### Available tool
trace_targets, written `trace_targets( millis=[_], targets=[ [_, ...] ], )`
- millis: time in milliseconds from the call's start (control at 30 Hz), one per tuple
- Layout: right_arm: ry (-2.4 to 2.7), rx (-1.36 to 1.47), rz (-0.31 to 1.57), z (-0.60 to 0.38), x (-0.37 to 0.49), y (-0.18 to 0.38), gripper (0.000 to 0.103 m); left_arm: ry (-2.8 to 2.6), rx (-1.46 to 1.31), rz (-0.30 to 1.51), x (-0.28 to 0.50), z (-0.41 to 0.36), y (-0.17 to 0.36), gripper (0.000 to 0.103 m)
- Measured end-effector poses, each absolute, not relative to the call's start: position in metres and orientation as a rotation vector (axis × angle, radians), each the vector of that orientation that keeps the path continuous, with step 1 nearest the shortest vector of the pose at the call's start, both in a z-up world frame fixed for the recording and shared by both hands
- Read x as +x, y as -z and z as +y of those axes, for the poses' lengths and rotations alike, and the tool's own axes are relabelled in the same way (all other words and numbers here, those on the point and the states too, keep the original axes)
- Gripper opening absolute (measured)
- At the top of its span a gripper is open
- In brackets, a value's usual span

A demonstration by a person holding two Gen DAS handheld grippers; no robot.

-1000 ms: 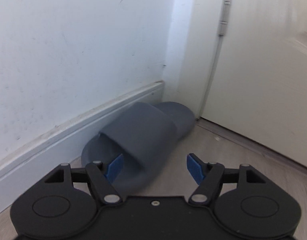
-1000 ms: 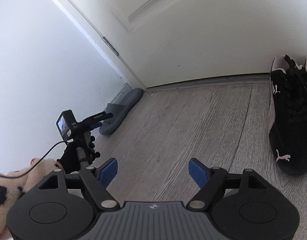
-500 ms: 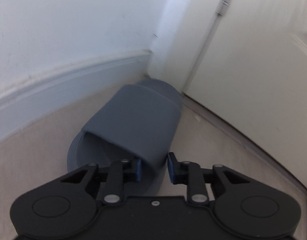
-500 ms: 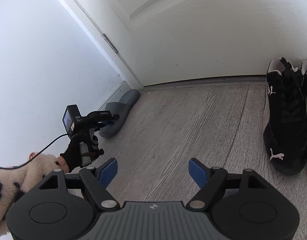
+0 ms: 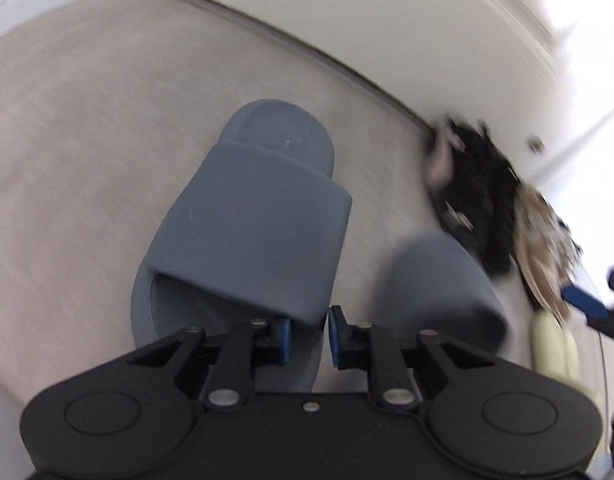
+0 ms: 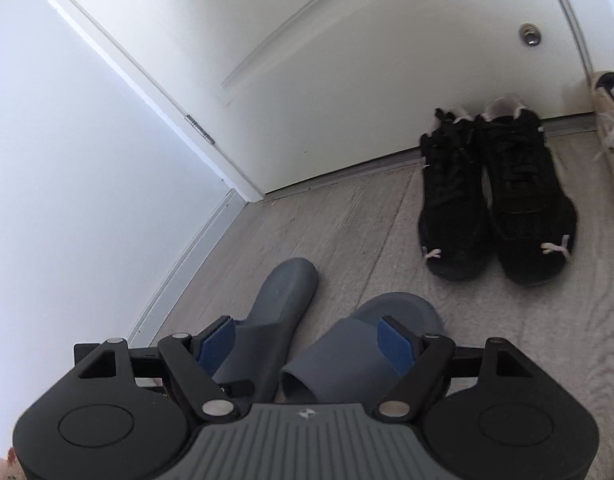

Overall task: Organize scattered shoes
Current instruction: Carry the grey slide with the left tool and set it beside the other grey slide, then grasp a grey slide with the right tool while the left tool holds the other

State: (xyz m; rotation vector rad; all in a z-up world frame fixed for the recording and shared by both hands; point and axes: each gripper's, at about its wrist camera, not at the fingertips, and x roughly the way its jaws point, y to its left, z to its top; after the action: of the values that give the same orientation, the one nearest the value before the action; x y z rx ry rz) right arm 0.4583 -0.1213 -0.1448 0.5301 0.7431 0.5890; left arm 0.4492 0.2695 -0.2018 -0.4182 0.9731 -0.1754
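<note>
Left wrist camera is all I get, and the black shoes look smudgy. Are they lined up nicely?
Observer: Yes, the black sneakers sit side by side, heels at the door.
Operator: Are my other tongs holding something?
Observer: No, the right tongs are open above the second grey slipper.
Operator: Any more shoes?
Observer: A white sneaker shows at the right edge, beside the black pair.

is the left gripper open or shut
Shut on the left slipper: the left gripper pads pinch the rear edge of its strap.
</note>
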Motion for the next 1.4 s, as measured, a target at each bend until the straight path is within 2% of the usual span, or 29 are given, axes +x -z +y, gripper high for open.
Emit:
trace_targets(
  millis=[67, 200, 233, 300, 367, 433, 567, 700, 967, 1167, 1400],
  targets=[
    [-0.559, 0.553, 0.739, -0.140, 0.448, 0.143, 0.080, 0.181, -0.423, 0.999, 0.449, 0.258, 0.195, 0.025],
    [-0.530, 0.533, 0.748, -0.166, 0.428, 0.143, 0.080, 0.150, -0.471, 1.026, 0.436, 0.253, 0.170, 0.066],
    [-0.532, 0.500, 0.758, -0.169, 0.424, 0.143, 0.083, 0.129, -0.470, 1.018, 0.431, 0.250, 0.165, 0.070],
    [-0.528, 0.387, 0.782, -0.169, 0.418, 0.143, 0.089, 0.081, -0.463, 0.997, 0.420, 0.246, 0.155, 0.070],
    [-0.518, 0.198, 0.807, -0.158, 0.414, 0.142, 0.089, 0.016, -0.462, 0.956, 0.405, 0.245, 0.145, 0.070],
    [-0.528, 0.081, 0.833, -0.148, 0.411, 0.141, 0.089, 0.018, -0.492, 0.924, 0.398, 0.244, 0.141, 0.078],
    [-0.577, 0.029, 0.877, -0.126, 0.411, 0.131, 0.089, 0.054, -0.395, 0.900, 0.394, 0.231, 0.132, 0.079],
    [-0.664, -0.156, 0.785, -0.089, 0.408, 0.121, 0.090, 0.115, -0.372, 0.897, 0.382, 0.228, 0.129, 0.079],
    [-0.974, -1.023, 0.562, -0.022, 0.398, 0.148, 0.091, 0.098, -0.351, 0.843, 0.360, 0.237, 0.122, 0.080],
    [-1.166, -1.437, 0.409, -0.003, 0.422, 0.182, 0.091, 0.081, -0.392, 0.829, 0.372, 0.243, 0.130, 0.080],
    [-1.456, -1.791, 0.311, 0.037, 0.454, 0.200, 0.091, 0.061, -0.379, 0.828, 0.382, 0.240, 0.135, 0.080]
  ],
)
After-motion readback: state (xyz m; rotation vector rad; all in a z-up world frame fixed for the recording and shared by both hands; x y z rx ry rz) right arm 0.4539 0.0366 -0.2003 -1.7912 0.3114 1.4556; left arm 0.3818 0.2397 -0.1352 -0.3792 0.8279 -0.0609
